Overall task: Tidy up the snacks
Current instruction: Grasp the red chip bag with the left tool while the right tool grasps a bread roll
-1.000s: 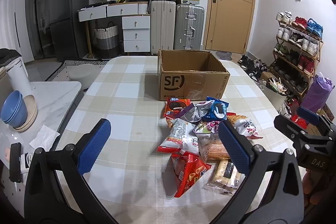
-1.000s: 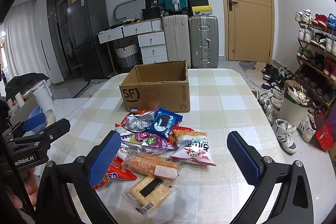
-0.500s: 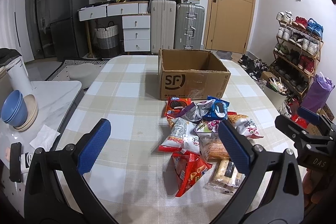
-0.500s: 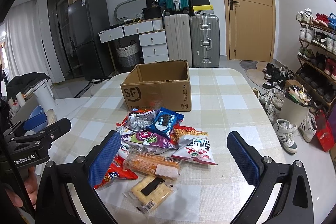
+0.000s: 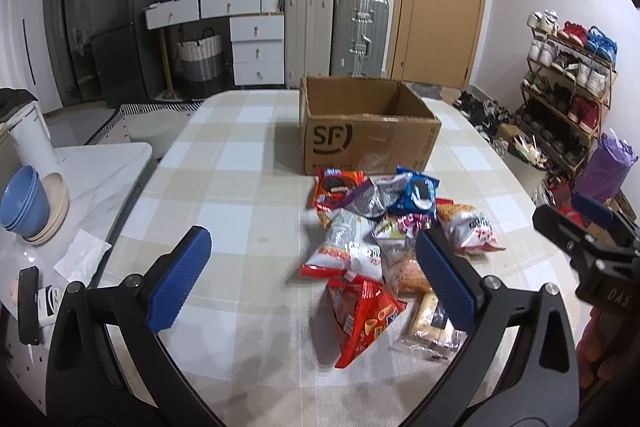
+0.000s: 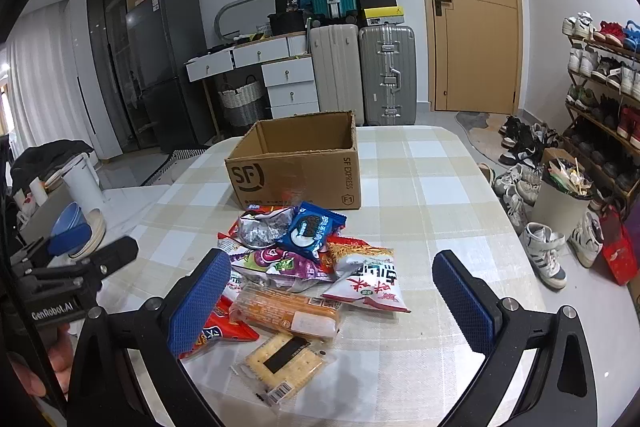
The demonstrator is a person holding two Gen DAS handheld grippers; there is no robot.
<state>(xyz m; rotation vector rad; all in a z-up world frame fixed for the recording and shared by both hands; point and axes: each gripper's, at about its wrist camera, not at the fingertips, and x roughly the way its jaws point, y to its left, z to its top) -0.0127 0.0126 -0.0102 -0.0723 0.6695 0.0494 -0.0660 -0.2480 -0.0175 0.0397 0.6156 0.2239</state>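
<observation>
A heap of snack packets lies on the checked tablecloth in front of an open, empty SF cardboard box (image 5: 368, 131) (image 6: 298, 167). In the heap are a blue Oreo pack (image 5: 416, 193) (image 6: 314, 229), a red chip bag (image 5: 360, 315), a white-red bag (image 5: 348, 247), an orange bread pack (image 6: 288, 311) and a cracker pack (image 6: 284, 359). My left gripper (image 5: 312, 279) is open and empty, above the table near the heap's front. My right gripper (image 6: 332, 295) is open and empty, over the heap's near side.
A side counter at the left holds blue bowls (image 5: 24, 199), a phone (image 5: 28, 303) and a white jug (image 5: 30, 139). Suitcases (image 5: 360, 35) and drawers stand behind the table. A shoe rack (image 5: 568, 95) and a bin (image 6: 564, 195) are at the right.
Both grippers have edged slightly forward toward the heap. Both stay open and empty, and the snacks have not moved.
</observation>
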